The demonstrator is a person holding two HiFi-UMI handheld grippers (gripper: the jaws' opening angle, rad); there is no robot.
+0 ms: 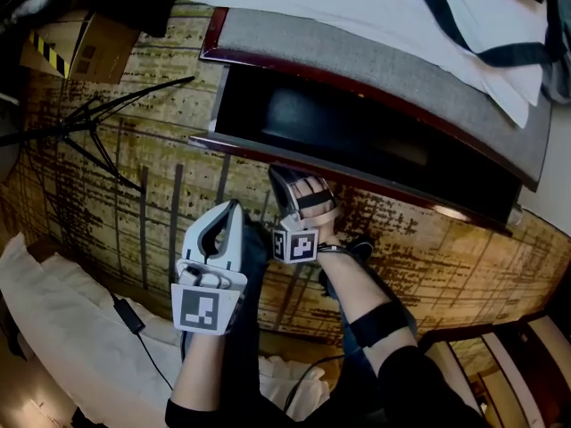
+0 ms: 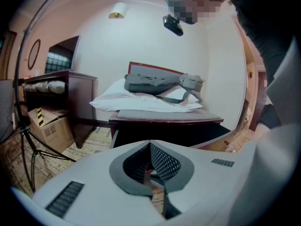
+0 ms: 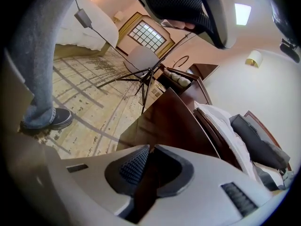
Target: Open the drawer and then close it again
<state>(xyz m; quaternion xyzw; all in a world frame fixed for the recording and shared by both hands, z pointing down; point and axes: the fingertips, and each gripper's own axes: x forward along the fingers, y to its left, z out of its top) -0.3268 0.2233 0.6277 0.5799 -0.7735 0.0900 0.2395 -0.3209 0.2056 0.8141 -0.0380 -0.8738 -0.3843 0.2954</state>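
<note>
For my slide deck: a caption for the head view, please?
Right gripper grips the front edge of the open drawer; left gripper held back, shut.

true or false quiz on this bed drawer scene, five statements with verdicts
1. The drawer under the bed is open. True.
2. The left gripper grips the drawer. False: it is shut on nothing and is apart from the drawer.
3. The drawer front stands between the right gripper's jaws. True.
4. The cardboard box sits inside the drawer. False: it stands on the floor, off to the side.
5. A tripod stands on the floor. True.
</note>
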